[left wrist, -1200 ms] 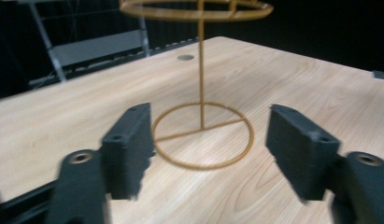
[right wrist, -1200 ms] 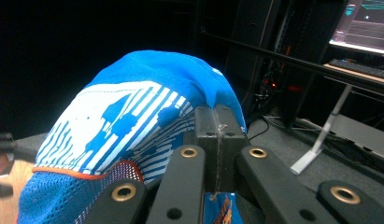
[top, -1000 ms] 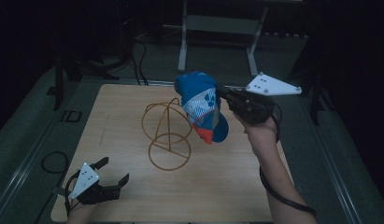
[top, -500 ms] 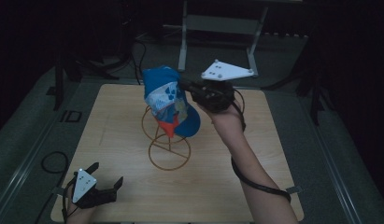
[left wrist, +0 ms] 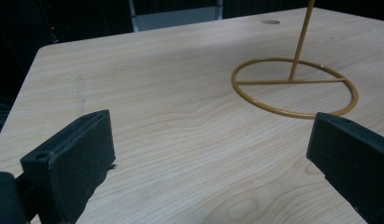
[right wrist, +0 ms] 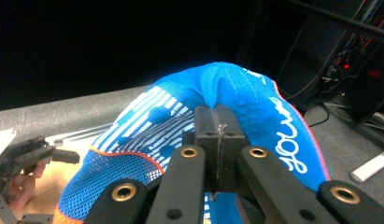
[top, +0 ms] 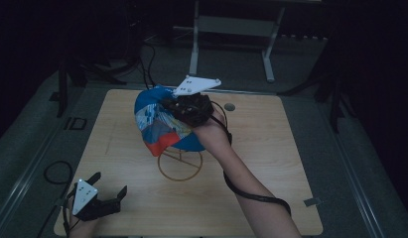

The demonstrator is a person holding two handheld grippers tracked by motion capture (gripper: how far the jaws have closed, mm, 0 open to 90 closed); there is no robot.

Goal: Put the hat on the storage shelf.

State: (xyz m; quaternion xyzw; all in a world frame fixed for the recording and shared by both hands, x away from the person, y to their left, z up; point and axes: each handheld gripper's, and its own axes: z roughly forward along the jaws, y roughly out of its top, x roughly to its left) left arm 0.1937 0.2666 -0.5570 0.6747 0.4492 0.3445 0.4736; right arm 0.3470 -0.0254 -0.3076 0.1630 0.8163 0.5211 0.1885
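here the blue cap (top: 162, 126) is held over the top of the gold wire stand (top: 180, 165), near the middle of the wooden table (top: 271, 163). the right gripper (top: 179, 110) is pinched tight on a fold of the cap's crown, its jaws pressed together on the fabric in the right gripper view (right wrist: 216, 128). the left gripper (top: 109, 191) is kept low at the near left corner, jaws spread wide with nothing between them, well apart from the stand.

whether the cap is already seated on the stand's top cannot be told, since that part is covered by the cloth. if it is let go off-centre, it is likely to slide off to the left. the light stand could be tipped by a sideways pull, as it is not steadied.
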